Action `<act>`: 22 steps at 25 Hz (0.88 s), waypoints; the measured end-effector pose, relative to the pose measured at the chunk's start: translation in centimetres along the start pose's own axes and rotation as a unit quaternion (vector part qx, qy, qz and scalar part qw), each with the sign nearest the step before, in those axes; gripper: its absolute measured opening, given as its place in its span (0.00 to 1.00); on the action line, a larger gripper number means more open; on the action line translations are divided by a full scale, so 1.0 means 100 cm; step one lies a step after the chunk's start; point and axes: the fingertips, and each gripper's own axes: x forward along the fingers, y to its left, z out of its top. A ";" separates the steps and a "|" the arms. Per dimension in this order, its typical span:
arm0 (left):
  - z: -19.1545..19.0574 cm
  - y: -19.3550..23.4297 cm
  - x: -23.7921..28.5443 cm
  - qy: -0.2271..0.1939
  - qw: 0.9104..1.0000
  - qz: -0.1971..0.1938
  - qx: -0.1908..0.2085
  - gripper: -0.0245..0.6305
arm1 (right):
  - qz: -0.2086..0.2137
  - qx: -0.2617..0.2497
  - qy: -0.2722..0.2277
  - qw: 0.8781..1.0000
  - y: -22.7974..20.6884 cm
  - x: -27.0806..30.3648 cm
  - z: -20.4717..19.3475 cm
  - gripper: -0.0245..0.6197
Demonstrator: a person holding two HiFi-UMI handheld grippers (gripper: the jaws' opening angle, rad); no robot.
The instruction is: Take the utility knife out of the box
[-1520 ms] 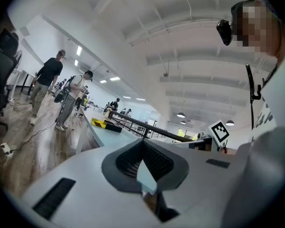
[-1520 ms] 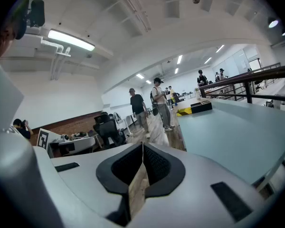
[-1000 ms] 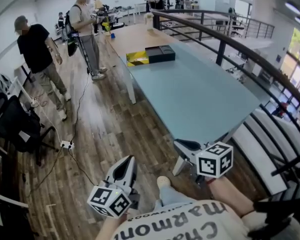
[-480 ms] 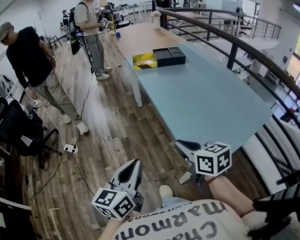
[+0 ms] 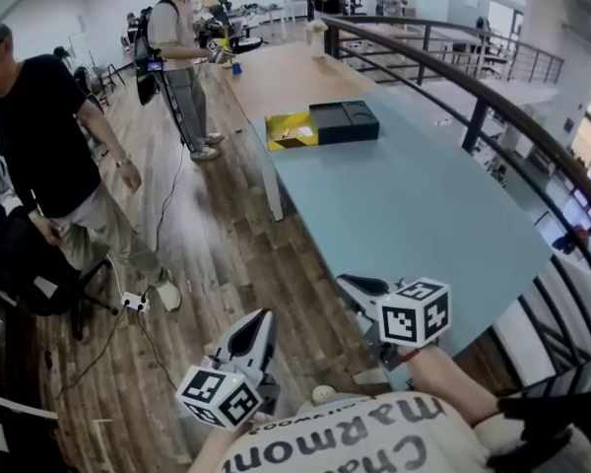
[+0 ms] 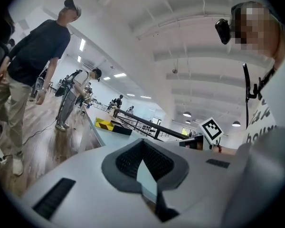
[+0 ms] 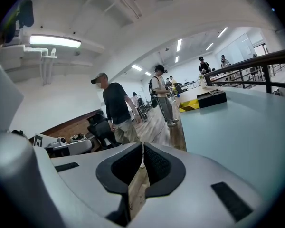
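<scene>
Nearer than a second ago: bench (image 5: 414,205) and box (image 5: 320,124), with both grippers carried toward them; a bystander in black (image 5: 39,136) has stepped closer at 9 o'clock. Left gripper (image 5: 259,321): fingers closed, empty, ribbed dark pads tip to tip. Right gripper (image 5: 353,285): fingers closed, empty, by the bench's near corner. Box: 12 o'clock, far end of the bench, well apart from both grippers; flat, rectangular, matte black tray with a glossy yellow part at its 9 o'clock. Utility knife: not made out, presumably inside. Bench: smooth pale blue-green top, probably slick. Step in hand: approach. Open the fingers only beside the box, and steady it with one gripper so it does not slide.
</scene>
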 end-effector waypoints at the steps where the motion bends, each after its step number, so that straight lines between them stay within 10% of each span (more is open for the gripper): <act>1: 0.001 0.004 0.005 0.000 1.000 0.002 -0.001 0.04 | 0.002 0.000 0.001 1.000 -0.002 0.004 0.001 0.10; 22: 0.013 0.093 0.098 0.032 0.999 -0.023 -0.026 0.04 | -0.035 0.039 0.031 0.998 -0.065 0.093 0.012 0.10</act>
